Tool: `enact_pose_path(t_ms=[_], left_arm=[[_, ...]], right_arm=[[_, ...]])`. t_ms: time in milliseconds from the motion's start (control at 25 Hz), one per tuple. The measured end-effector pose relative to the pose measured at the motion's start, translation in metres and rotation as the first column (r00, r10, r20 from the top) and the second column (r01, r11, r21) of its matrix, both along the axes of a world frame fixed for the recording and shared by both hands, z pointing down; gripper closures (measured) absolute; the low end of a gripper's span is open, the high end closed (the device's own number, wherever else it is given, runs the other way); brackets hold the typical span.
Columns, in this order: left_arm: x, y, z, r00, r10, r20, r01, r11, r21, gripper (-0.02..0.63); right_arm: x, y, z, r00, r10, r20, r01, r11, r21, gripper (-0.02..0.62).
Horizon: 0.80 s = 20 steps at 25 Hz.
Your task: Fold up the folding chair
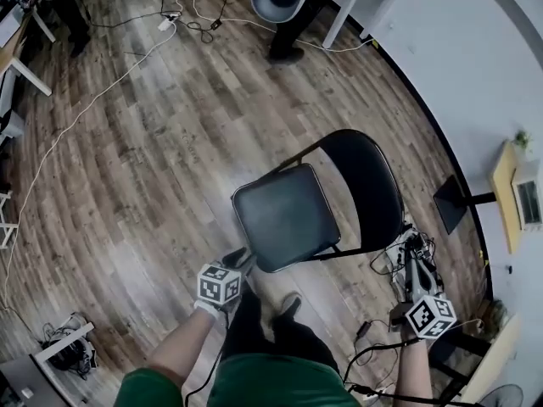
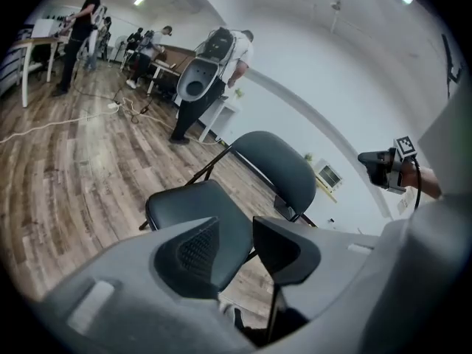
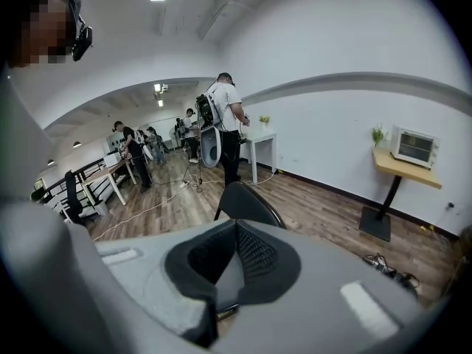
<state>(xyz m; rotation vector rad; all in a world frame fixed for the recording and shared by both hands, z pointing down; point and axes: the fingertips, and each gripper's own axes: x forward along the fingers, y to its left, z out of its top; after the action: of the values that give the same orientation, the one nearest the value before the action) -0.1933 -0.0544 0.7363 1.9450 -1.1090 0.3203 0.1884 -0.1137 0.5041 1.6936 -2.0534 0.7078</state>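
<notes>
Left tongs (image 1: 240, 261) (agape) beside folding chair's seat (image 1: 287, 214).

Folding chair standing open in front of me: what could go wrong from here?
The left gripper is open at the front edge of the seat, gripping nothing; a lift could slip off the smooth padding. Your shoe sits on the floor by that edge, where folding could pinch it. Loose cables lie behind the backrest near the shut right gripper and might get snagged.
</notes>
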Motion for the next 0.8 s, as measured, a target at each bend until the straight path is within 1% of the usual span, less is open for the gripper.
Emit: enact_pose_path(t_ms=[80,200,320,400,480,520,600,640,720,800], left_arm=[[-0.007,0.001,0.027,1.0,-0.001,-0.028,-0.001,0.998,-0.068,0.431],[-0.012,0.008,0.059,0.997,-0.047,-0.067,0.036,0.986,-0.16,0.406],[-0.017,0.005,0.083,0.987,-0.132,-0.092,0.109,0.969,-0.22,0.373],[-0.023,-0.002,0.098,0.971,-0.215,-0.109,0.183,0.953,-0.243,0.362],[-0.021,-0.005,0.114,0.948,-0.287,-0.135,0.244,0.933,-0.266,0.357],[-0.016,-0.003,0.125,0.941,-0.307,-0.144,0.258,0.924,-0.283,0.351],[-0.005,0.004,0.147,0.938,-0.316,-0.141,0.26,0.913,-0.314,0.337],[-0.002,0.006,0.158,0.941,-0.314,-0.13,0.259,0.91,-0.324,0.328],[0.001,0.008,0.179,0.941,-0.317,-0.114,0.265,0.905,-0.334,0.301],[0.006,0.009,0.202,0.932,-0.338,-0.132,0.274,0.894,-0.354,0.276]], right_arm=[[0.0,-0.012,0.009,1.0,-0.011,-0.006,0.011,1.0,-0.004,0.592],[0.007,-0.035,0.022,0.999,-0.049,-0.011,0.049,0.999,-0.008,0.592],[0.022,-0.065,0.032,0.998,-0.061,-0.013,0.061,0.998,0.018,0.592],[0.025,-0.09,0.038,0.998,-0.066,-0.001,0.066,0.997,0.043,0.591],[0.024,-0.113,0.045,0.995,-0.095,-0.012,0.095,0.993,0.063,0.533],[0.026,-0.121,0.049,0.993,-0.113,-0.032,0.115,0.991,0.069,0.525],[0.035,-0.131,0.056,0.987,-0.143,-0.078,0.148,0.986,0.071,0.491],[0.04,-0.135,0.059,0.984,-0.154,-0.088,0.16,0.985,0.065,0.488],[0.046,-0.145,0.068,0.982,-0.172,-0.074,0.175,0.984,0.039,0.461],[0.051,-0.153,0.081,0.981,-0.191,-0.045,0.191,0.982,0.002,0.427]])
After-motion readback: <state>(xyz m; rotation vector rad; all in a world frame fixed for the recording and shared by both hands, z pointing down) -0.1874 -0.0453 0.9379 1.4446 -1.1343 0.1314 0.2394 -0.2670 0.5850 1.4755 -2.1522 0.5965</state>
